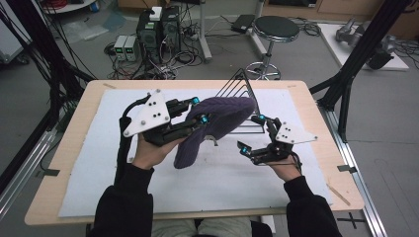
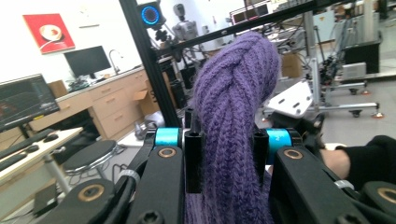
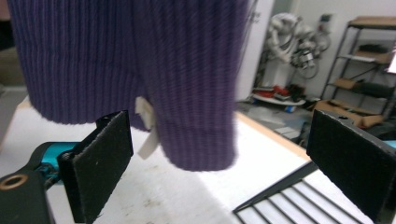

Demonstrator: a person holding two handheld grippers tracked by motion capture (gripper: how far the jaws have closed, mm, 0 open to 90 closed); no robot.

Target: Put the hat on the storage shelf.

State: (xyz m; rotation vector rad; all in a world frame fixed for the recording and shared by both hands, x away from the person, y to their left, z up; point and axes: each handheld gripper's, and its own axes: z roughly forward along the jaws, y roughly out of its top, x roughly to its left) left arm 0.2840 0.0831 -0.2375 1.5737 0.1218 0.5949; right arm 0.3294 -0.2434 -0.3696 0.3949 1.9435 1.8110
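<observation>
Stage reached: the purple knitted hat (image 1: 216, 127) is off the table and hangs in the air above the white mat (image 1: 89, 173), just in front of the black wire rack (image 1: 242, 86). The left gripper (image 1: 198, 109) has its jaws nearly closed and pinched on a fold of the knit; in the left gripper view the hat (image 2: 233, 121) stands bunched between the two black pads (image 2: 193, 161). The right gripper (image 1: 251, 133) sits to the right of the hat and just in front of the rack's base, jaws spread wide and holding nothing; in the right gripper view the hat's ribbed brim (image 3: 196, 140), with a small white label (image 3: 147, 126), hangs beyond the open pads (image 3: 100, 163), not between them.

Judgement: pick-up is complete. Still outstanding appear to be a second grasp on the brim by the right gripper and placing the hat, probably on the rack, which bears nothing at present.

Count: one hat, one wire rack, one mat, two grippers
</observation>
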